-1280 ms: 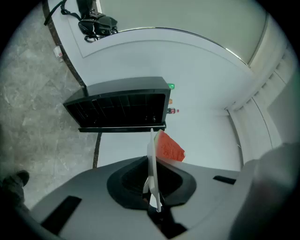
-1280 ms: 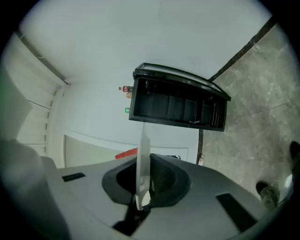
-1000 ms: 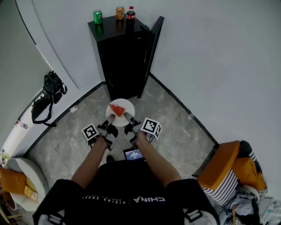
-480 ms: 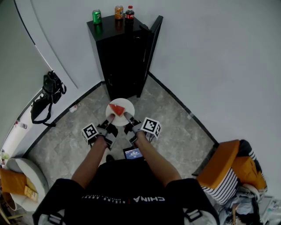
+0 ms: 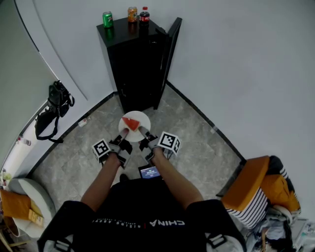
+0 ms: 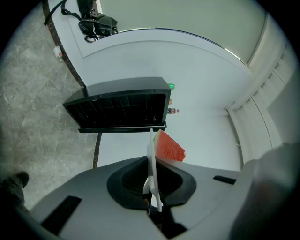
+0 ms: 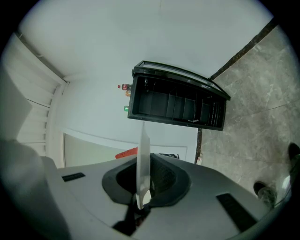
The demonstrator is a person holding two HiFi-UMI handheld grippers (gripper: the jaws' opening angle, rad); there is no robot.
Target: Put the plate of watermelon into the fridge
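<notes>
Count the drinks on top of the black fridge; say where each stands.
3, in a row on the fridge: green can at left, orange can in the middle, red-capped dark bottle at right. None looks hidden.

Green can (image 5: 108, 19), black bag (image 5: 60, 93)
</notes>
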